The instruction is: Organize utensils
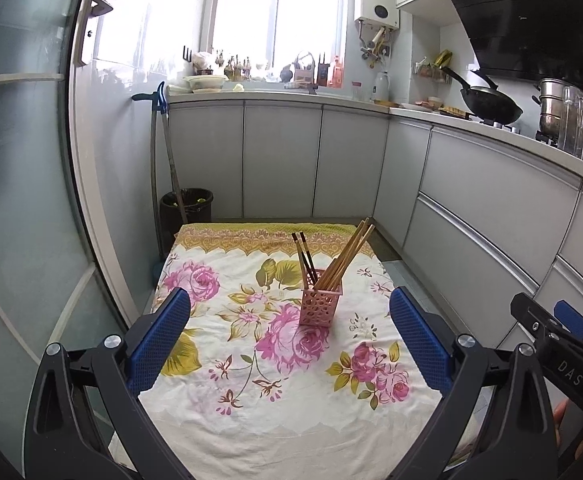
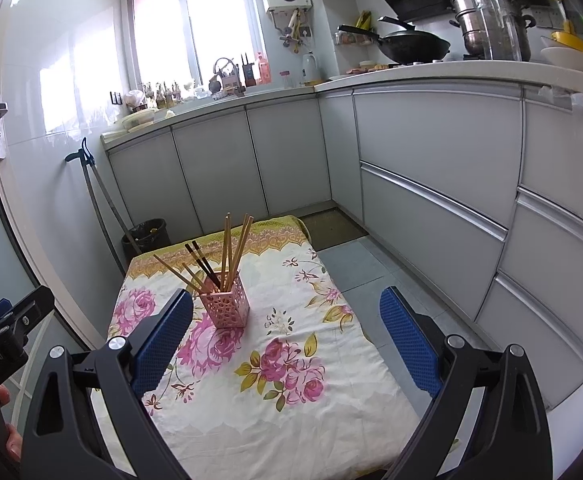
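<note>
A pink perforated utensil holder (image 1: 320, 304) (image 2: 224, 305) stands upright on a small table with a floral cloth (image 1: 251, 360) (image 2: 283, 380). Several chopsticks stand in it: light wooden ones (image 1: 349, 254) (image 2: 235, 246) and two dark ones (image 1: 304, 256) (image 2: 202, 261). My left gripper (image 1: 289, 336) is open and empty, held above the near half of the table, short of the holder. My right gripper (image 2: 285, 340) is open and empty, held over the table's right side, the holder just beyond its left finger (image 2: 163, 340). Each gripper's body shows at the edge of the other's view.
Grey kitchen cabinets (image 1: 283, 160) (image 2: 431, 168) run behind and to the right of the table. A black bin (image 1: 186, 208) and a mop handle (image 1: 159, 152) stand at the far left corner. A wok (image 1: 491, 106) and a steel pot (image 2: 487, 24) sit on the counter.
</note>
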Motion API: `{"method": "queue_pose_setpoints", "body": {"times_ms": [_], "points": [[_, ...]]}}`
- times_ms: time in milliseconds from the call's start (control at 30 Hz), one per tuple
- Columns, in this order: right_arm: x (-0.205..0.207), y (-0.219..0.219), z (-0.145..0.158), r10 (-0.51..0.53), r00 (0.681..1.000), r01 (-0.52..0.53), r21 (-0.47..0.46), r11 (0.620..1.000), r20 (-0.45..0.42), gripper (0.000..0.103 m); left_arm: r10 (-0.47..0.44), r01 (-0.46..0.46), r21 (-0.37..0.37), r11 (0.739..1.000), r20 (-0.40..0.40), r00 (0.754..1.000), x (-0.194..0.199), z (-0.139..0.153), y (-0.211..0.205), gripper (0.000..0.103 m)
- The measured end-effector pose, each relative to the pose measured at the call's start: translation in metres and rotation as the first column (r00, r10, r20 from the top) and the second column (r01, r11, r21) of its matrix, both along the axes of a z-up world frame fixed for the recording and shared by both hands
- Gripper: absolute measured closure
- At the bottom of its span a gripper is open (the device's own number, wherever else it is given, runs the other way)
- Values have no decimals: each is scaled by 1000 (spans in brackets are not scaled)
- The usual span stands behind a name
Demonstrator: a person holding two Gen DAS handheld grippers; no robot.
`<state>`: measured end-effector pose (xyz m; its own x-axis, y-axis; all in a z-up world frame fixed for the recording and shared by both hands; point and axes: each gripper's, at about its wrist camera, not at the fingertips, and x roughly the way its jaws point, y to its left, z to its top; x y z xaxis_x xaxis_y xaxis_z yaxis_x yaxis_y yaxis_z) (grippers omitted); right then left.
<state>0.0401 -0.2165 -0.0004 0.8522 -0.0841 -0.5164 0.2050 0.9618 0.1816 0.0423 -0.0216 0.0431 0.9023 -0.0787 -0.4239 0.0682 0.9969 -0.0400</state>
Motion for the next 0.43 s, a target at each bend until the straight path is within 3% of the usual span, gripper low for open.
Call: {"method": "queue_pose_setpoints", "body": {"times_ms": [200, 333, 433], "points": [[0, -1, -1, 2, 1000, -2, 11, 1000, -4, 11, 1, -2, 22, 1000, 54, 999, -4, 7, -6, 7], [-3, -2, 1, -7, 1000, 7, 5, 1000, 9, 11, 22, -24, 50, 998, 43, 999, -3, 6, -8, 7], [-3, -2, 2, -11, 1000, 11, 2, 1000, 12, 11, 12, -12, 17, 1000, 7, 1000, 0, 3, -7, 7]]}}
